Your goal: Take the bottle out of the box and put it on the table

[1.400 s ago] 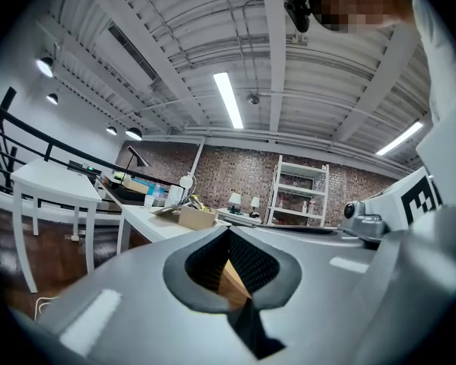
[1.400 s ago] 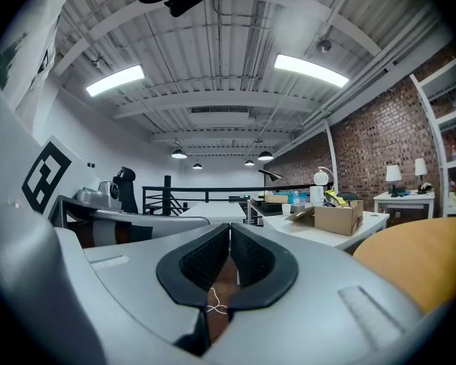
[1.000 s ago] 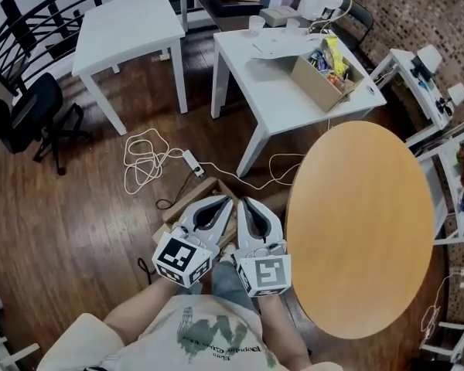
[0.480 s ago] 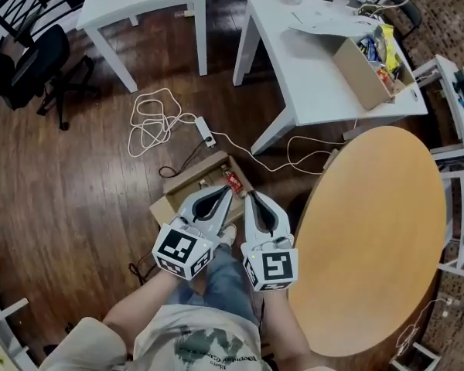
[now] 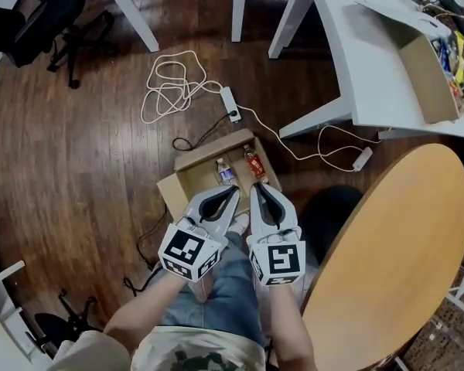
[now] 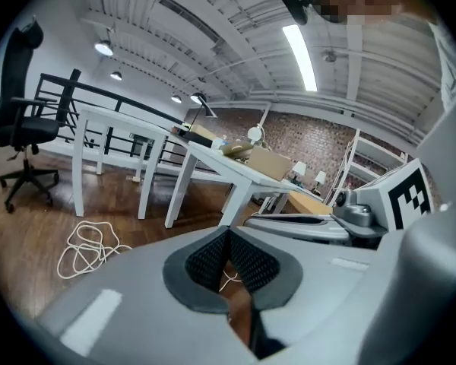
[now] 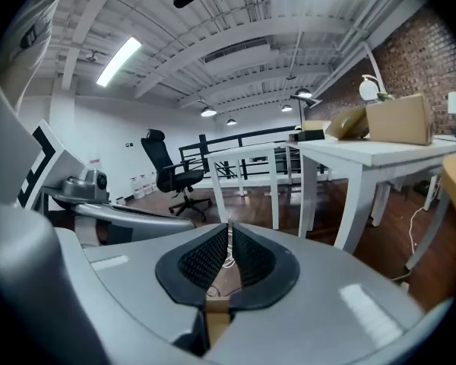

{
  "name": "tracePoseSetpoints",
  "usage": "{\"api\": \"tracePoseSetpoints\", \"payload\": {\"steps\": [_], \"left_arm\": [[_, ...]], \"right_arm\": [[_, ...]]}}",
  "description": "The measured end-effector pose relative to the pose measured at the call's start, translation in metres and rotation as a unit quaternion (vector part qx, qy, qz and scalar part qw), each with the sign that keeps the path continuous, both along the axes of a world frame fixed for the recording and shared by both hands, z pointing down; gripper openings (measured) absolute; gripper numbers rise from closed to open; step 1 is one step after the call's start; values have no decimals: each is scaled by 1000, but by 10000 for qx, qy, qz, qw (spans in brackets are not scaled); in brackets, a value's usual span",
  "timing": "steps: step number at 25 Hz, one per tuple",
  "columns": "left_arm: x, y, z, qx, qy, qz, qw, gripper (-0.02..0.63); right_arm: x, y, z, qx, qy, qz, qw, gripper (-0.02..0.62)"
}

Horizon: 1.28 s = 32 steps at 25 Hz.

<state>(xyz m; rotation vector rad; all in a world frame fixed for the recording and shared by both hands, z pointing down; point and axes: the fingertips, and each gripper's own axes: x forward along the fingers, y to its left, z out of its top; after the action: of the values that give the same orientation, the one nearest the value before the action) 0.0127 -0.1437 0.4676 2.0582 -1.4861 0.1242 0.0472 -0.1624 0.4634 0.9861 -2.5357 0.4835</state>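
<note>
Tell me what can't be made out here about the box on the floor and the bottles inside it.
Head view: the near side of the box is hidden by the left gripper and the right gripper.
Head view: print on the red-label bottle and the blue-label bottle is too small to read.
Both gripper views: the bottles are hidden behind each gripper's own body.

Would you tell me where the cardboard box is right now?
In the head view, the box sits open on the floor at centre, just beyond the left gripper and right gripper, left of the round table.
</note>
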Motion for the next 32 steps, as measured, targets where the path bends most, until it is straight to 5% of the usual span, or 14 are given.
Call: {"api": "tracePoseSetpoints", "payload": {"steps": [13, 20, 32], "left_arm": [[-34, 27, 182, -1019, 342, -357, 9936, -8], [-38, 60, 270, -1461, 287, 60, 9888, -8], [-61, 88, 385, -1929, 444, -50, 9802, -8]], "right_arm": [[-34, 33, 203, -1010, 423, -426, 9931, 40], [-50, 66, 304, -1370, 753, -667, 9854, 44], [-48, 94, 446, -2059, 1314, -866, 9658, 117]]}}
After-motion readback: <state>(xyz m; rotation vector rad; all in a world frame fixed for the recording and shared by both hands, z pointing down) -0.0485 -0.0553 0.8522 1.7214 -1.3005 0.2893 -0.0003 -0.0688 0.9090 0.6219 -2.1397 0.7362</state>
